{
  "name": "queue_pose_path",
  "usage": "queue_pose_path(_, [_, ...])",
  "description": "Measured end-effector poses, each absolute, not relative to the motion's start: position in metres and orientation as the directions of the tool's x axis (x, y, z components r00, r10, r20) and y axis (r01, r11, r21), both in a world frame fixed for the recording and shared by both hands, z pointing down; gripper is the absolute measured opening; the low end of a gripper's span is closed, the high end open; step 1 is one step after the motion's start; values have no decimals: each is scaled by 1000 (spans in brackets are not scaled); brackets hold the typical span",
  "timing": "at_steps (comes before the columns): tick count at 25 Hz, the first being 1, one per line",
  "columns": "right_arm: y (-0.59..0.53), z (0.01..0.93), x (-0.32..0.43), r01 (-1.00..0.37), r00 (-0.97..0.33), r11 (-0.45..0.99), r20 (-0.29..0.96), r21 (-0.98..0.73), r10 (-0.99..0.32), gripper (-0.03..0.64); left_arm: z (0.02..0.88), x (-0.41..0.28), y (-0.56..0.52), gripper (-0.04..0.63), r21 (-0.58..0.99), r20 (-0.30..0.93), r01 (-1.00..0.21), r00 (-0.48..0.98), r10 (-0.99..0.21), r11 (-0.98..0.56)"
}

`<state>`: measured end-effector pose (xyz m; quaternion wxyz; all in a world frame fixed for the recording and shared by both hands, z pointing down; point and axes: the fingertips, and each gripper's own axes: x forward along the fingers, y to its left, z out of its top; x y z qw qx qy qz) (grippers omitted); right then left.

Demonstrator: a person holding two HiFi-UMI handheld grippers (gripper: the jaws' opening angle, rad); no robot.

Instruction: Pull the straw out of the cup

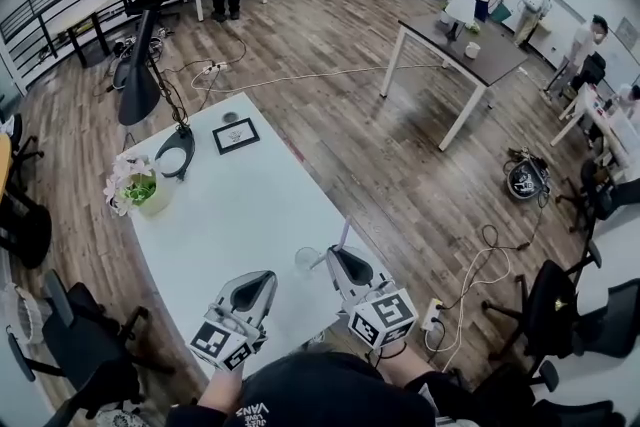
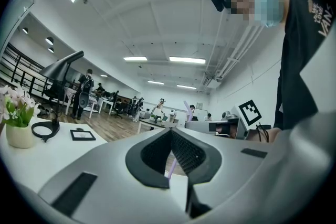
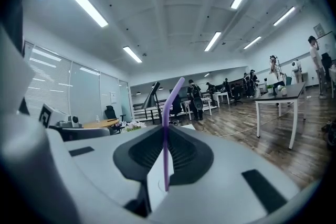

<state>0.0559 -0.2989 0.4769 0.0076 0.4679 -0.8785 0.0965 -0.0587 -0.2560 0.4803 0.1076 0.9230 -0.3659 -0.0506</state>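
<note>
A purple bendy straw [image 3: 173, 94] stands upright between the jaws of my right gripper [image 3: 166, 127], which is shut on it. Its lower end hangs free above the white table. In the head view the straw [image 1: 344, 234] rises from the right gripper [image 1: 340, 260], just right of the clear cup [image 1: 307, 260] on the white table [image 1: 240, 205]. My left gripper [image 1: 266, 281] hovers left of the cup, apart from it. In the left gripper view its jaws [image 2: 170, 132] meet at the tips with nothing seen gripped; the straw [image 2: 186, 110] shows beyond them.
Toward the table's far end stand a black desk lamp [image 1: 138, 75], a flower pot [image 1: 140, 188] and a small framed picture [image 1: 236, 134]. A power strip [image 1: 432, 315] and cables lie on the wooden floor to the right. Office chairs stand at the left and right; people stand far back.
</note>
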Motion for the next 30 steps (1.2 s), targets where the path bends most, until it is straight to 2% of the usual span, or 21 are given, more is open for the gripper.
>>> queue_pose_path(13, [-274, 454, 68, -835, -540, 526, 58, -160, -840, 38, 478, -55, -250, 11, 233, -20, -649, 741, -671, -724])
queue_pose_path(30, [-260, 472, 66, -846, -527, 508, 108, -163, -843, 38, 477, -57, -247, 11, 236, -21, -630, 758, -652, -740])
